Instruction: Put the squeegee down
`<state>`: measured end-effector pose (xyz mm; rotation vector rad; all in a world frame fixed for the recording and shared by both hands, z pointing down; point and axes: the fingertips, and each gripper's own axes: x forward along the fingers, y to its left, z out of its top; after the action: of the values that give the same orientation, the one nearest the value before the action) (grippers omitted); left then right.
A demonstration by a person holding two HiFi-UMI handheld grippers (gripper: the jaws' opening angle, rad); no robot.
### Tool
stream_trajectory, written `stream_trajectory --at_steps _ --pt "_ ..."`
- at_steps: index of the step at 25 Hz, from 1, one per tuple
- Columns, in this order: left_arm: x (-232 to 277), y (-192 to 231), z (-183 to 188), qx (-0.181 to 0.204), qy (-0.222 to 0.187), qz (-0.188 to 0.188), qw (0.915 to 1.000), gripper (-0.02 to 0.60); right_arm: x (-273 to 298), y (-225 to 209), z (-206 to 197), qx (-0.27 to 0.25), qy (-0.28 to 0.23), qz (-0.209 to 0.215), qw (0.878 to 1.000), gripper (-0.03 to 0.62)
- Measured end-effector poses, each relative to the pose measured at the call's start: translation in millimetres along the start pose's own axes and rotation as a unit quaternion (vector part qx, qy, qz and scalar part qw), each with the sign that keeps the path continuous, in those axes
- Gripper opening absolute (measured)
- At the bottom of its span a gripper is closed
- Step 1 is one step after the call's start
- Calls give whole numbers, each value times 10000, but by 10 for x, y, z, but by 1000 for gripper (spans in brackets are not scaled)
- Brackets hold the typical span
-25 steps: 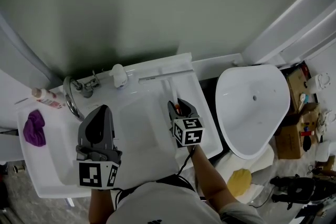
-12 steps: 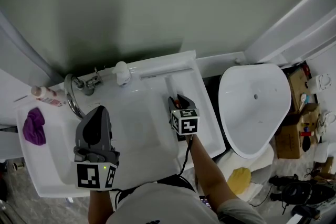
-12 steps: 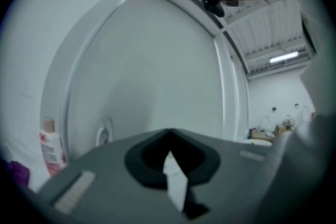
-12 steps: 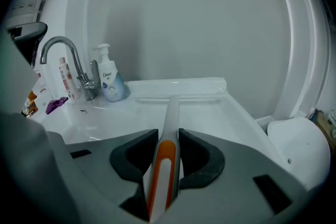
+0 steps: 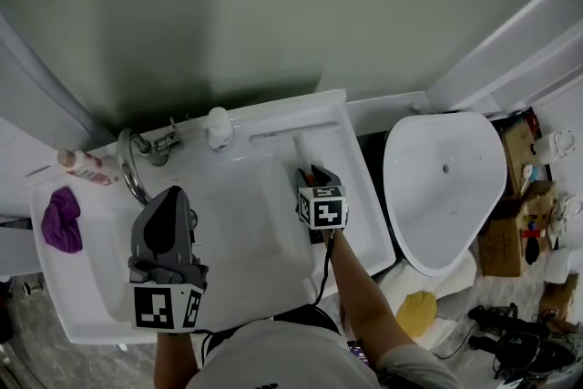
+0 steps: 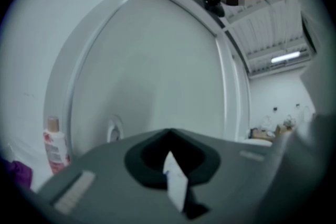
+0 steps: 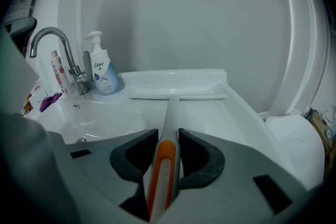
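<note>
The white squeegee, with an orange stripe on its handle, reaches forward from my right gripper. Both jaws close on the handle. Its blade lies across the back right ledge of the white washbasin. From the head view the right gripper hangs over the basin's right side, with the squeegee running to the back rim. My left gripper is over the basin's left half and points level at the wall. In its own view the left gripper has its tips together, with a small white slip behind them.
A chrome tap and a white pump soap bottle stand at the basin's back. A red-labelled bottle and a purple cloth lie at the left. A white toilet stands right of the basin, with boxes and clutter beyond it.
My right gripper has sunk towards the basin's right side with the squeegee still in it. The left gripper has hardly moved.
</note>
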<state>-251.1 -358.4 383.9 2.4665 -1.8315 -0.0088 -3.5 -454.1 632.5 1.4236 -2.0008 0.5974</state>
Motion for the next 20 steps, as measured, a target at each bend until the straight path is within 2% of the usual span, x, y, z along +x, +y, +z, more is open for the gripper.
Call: stream_trajectory --at_steps 8,14,16,18,20 --pt "-35 28 -20 -37 -3 -64 10000 9 27 -6 -24 -87 98 -150 9998 126" --pt "-71 -10 19 -49 -79 -106 9999 8 -245 -2 157 -65 -411 -299 9987 139" --pt "-91 -54 42 -54 -111 -113 9999 8 -397 1 245 -113 -661 -345 9972 106" --pt "-114 -96 75 -47 -152 -102 9998 9 -545 30 315 -166 -875 -329 9955 23" --pt "-148 -139 113 -28 -196 -82 9998 9 -687 81 361 -221 -1053 -253 9939 2"
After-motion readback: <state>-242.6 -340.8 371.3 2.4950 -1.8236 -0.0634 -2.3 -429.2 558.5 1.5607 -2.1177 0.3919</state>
